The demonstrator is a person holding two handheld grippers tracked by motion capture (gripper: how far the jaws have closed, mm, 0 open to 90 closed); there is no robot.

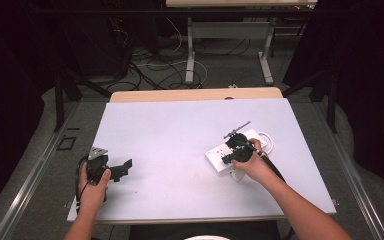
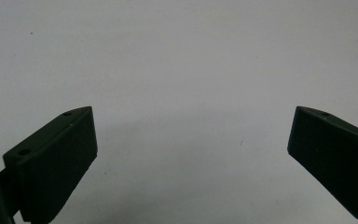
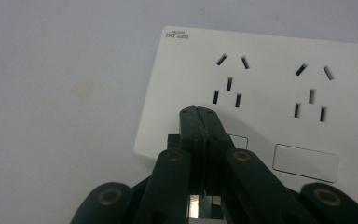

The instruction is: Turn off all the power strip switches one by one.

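- White power strip (image 1: pixel 234 149) lies on the desk (image 1: pixel 180 145), right of centre, its long axis running diagonally from near-left to far-right; its cord loops at the far right end.
- Right gripper (image 3: pixel 199 112) stands over the strip's near-left end, jaws clenched together with nothing between them, tips just above or touching a switch beside the first socket group; contact cannot be confirmed.
- Left gripper (image 1: pixel 122 167) rests near the desk's left edge, well apart from the strip, jaws released and wide, bare desk between them.
- Judgement: the right hand is nearer; a downward press at the tips would serve.
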